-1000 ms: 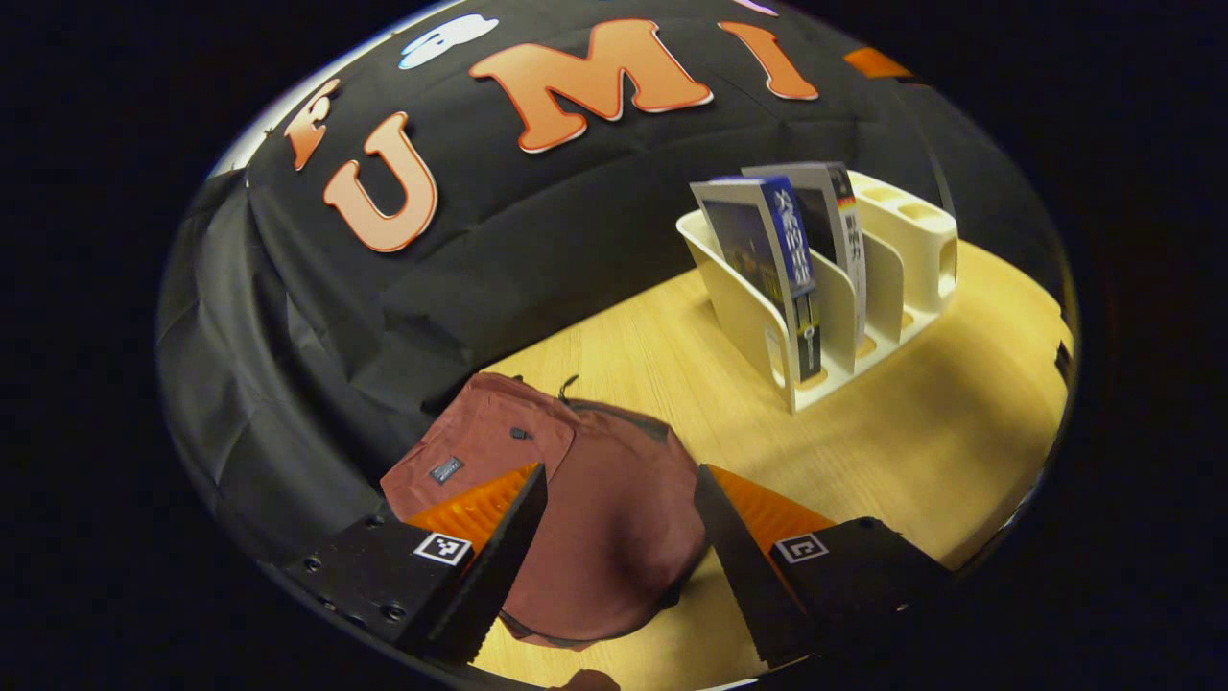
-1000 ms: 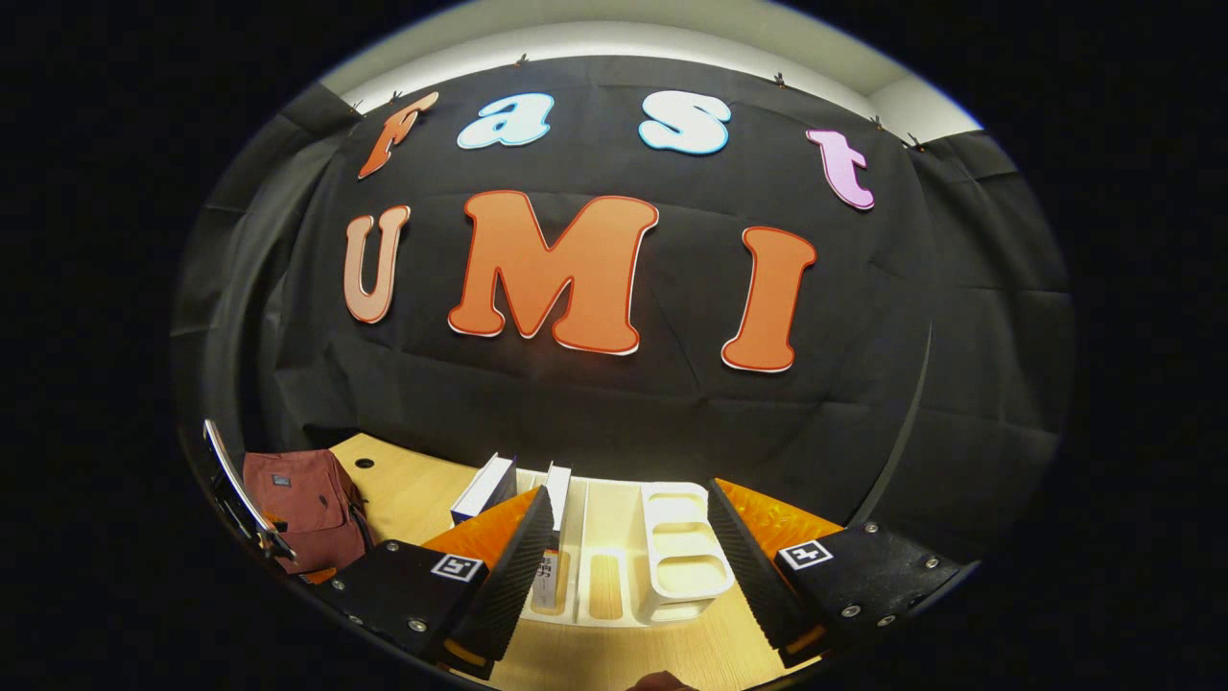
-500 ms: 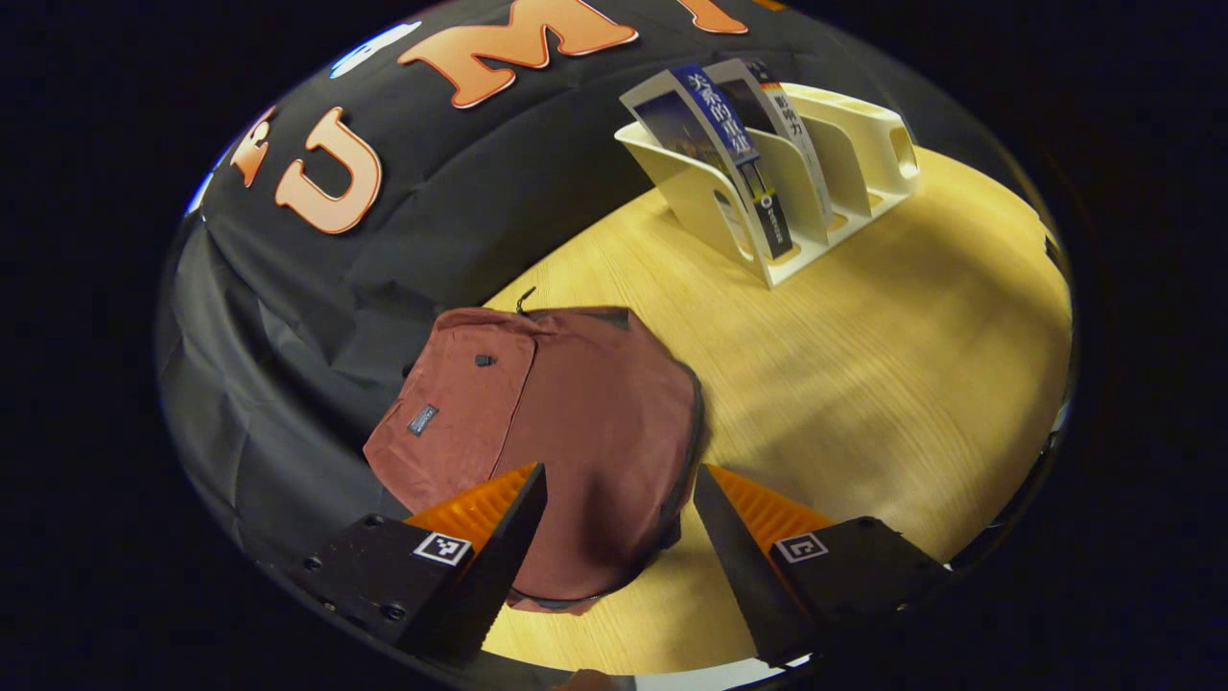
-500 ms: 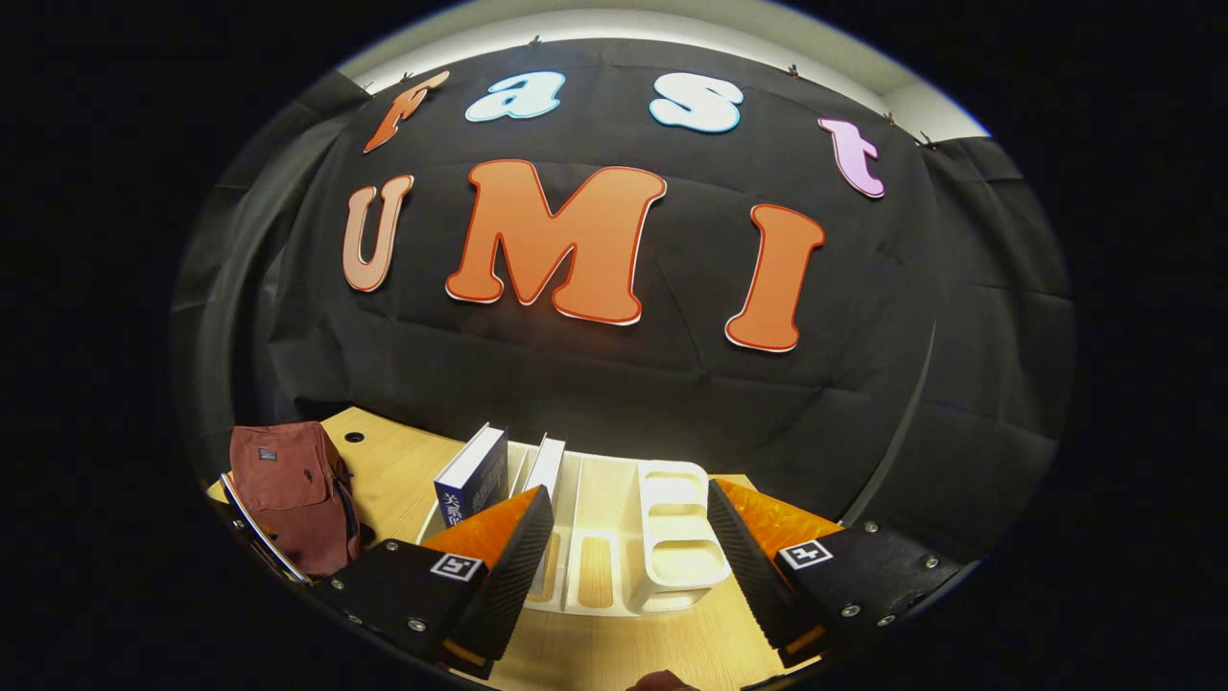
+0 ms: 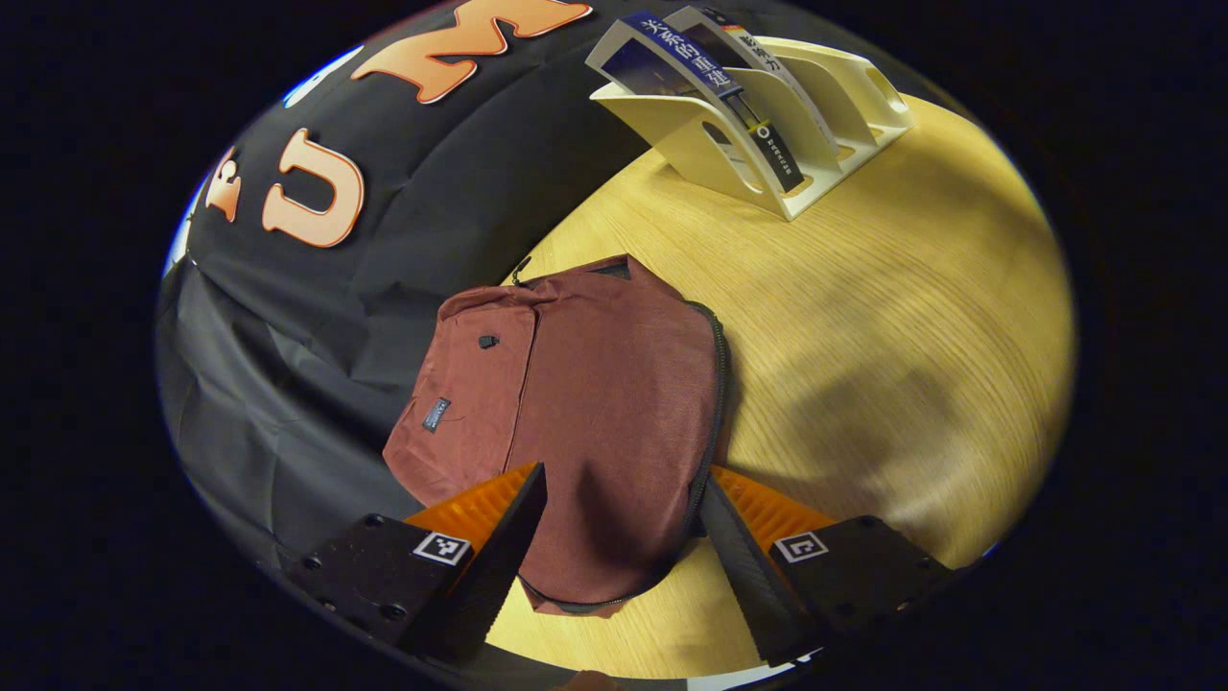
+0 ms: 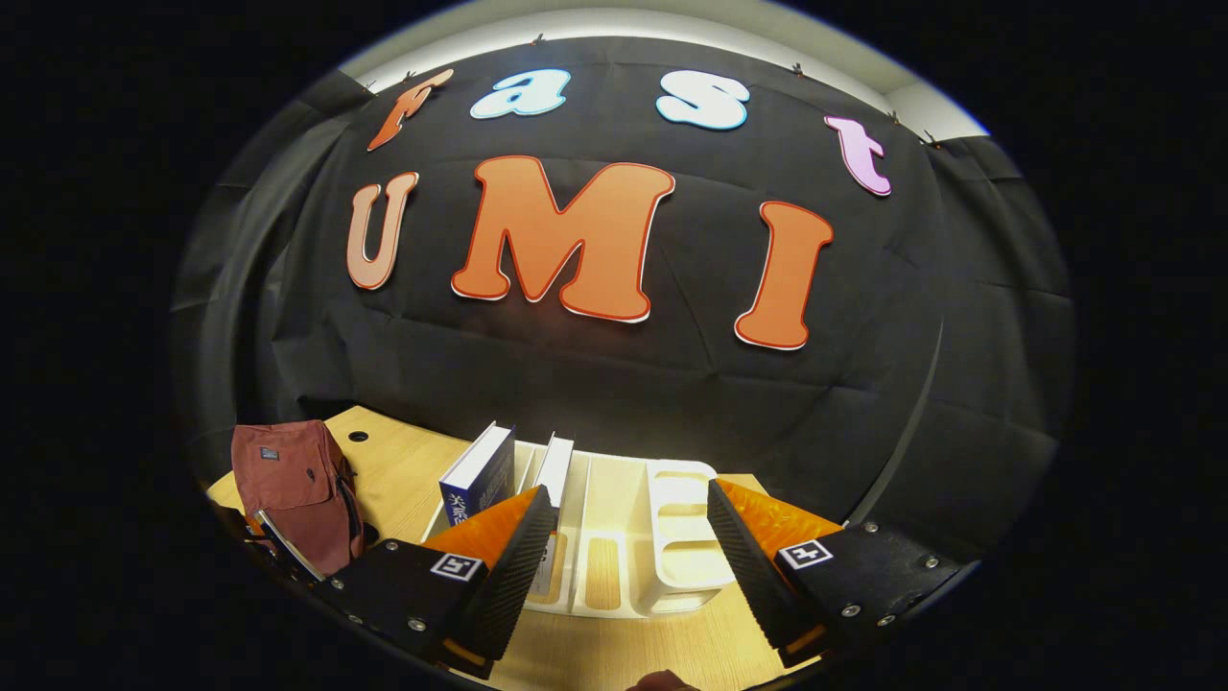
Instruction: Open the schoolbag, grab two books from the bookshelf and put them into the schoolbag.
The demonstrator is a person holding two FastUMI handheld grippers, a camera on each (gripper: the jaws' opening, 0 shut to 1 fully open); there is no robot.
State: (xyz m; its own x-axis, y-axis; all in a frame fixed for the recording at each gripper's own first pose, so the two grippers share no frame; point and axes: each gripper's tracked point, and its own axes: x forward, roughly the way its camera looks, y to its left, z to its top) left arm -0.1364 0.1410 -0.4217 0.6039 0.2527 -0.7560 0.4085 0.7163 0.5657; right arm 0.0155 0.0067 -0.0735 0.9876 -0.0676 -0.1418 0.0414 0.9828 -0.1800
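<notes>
Maroon schoolbag (image 5: 585, 422) lies zipped shut on the wooden counter (image 5: 883, 365), against the black wall. Over its near end hangs the left claw (image 5: 619, 523), fingers spread, holding nothing. Well apart stands the white bookshelf (image 6: 624, 537) (two books (image 6: 480, 470) upright inside), with the right claw (image 6: 628, 542) gaping before it.
</notes>
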